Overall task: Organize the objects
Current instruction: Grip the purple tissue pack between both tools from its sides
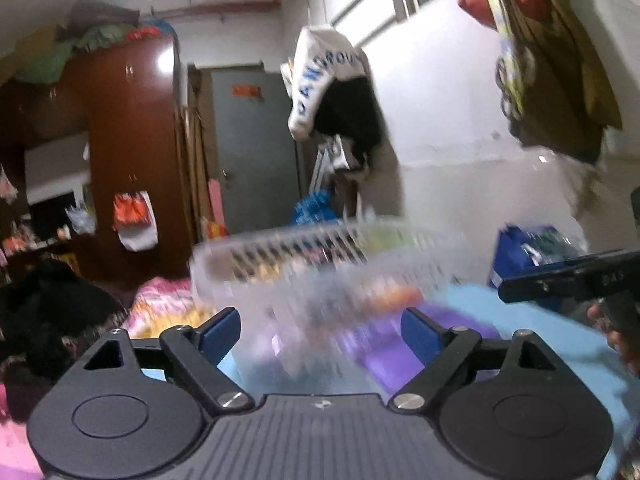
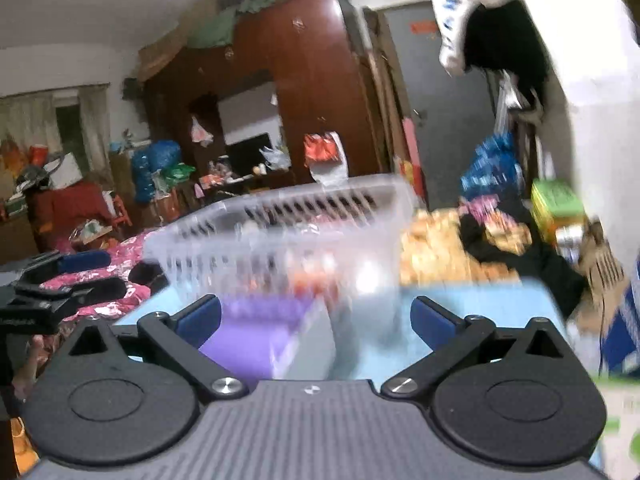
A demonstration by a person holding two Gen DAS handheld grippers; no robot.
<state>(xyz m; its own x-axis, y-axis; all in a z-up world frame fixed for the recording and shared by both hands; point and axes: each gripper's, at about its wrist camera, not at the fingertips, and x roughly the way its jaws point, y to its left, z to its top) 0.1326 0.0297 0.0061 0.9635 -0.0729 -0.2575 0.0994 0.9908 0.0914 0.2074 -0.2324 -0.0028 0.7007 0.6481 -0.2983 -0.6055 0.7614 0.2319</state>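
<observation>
A clear plastic slotted basket (image 1: pixel 320 264) stands on a light blue surface (image 1: pixel 560 340), blurred by motion, with several small items inside, one orange. It also shows in the right wrist view (image 2: pixel 288 232). A purple flat object (image 2: pixel 256 328) lies under or beside it. My left gripper (image 1: pixel 320 336) is open, its blue pads on either side of the basket's near wall, empty. My right gripper (image 2: pixel 316 320) is open and empty, facing the basket. The right gripper shows at the right edge of the left wrist view (image 1: pixel 568 280).
A brown wardrobe (image 1: pixel 132 152) and a grey door (image 1: pixel 256 148) stand behind. Pink floral bedding (image 2: pixel 116 280) lies left. A blue bag (image 1: pixel 532 256) sits right of the basket. A green box (image 2: pixel 556 208) and black cloth (image 2: pixel 508 256) lie far right.
</observation>
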